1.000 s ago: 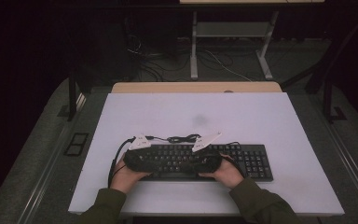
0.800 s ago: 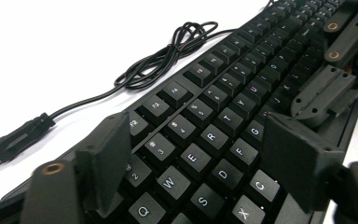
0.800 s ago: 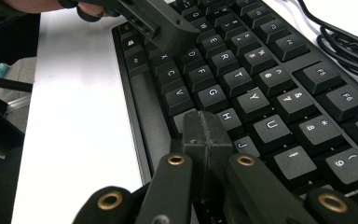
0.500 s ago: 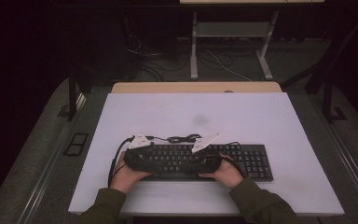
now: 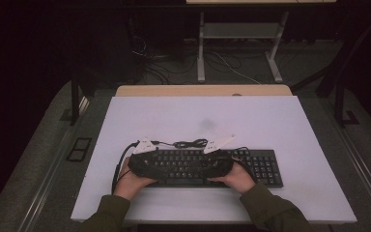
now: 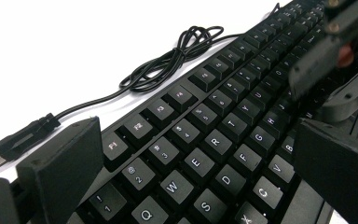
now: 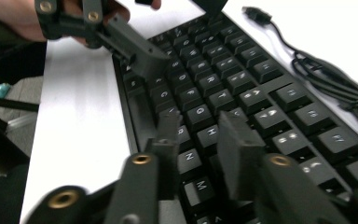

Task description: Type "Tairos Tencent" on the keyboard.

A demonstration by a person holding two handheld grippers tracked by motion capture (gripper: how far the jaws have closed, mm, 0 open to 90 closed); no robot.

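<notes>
We list one black keyboard (image 5: pixel 222 166) near the worktop's (image 5: pixel 270 121) front edge, cable (image 6: pixel 168 60) coiled behind. Left claw (image 6: pixel 191 177) spread wide over it; right claw (image 7: pixel 200 144) has just been parting, nothing gripped.

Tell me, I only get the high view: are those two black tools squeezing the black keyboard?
Observer: No. The left tool has just been opening; its jaws stand wide apart, with the black plastic keyboard unpressed between them.
Operator: And the right one?
Observer: The right tool has also just been opening; its jaws sit narrowly apart over the H key, gripping nothing.
Operator: Is it plugged in?
Observer: No; its thin black cable ends in a loose USB plug on the white table.
</notes>
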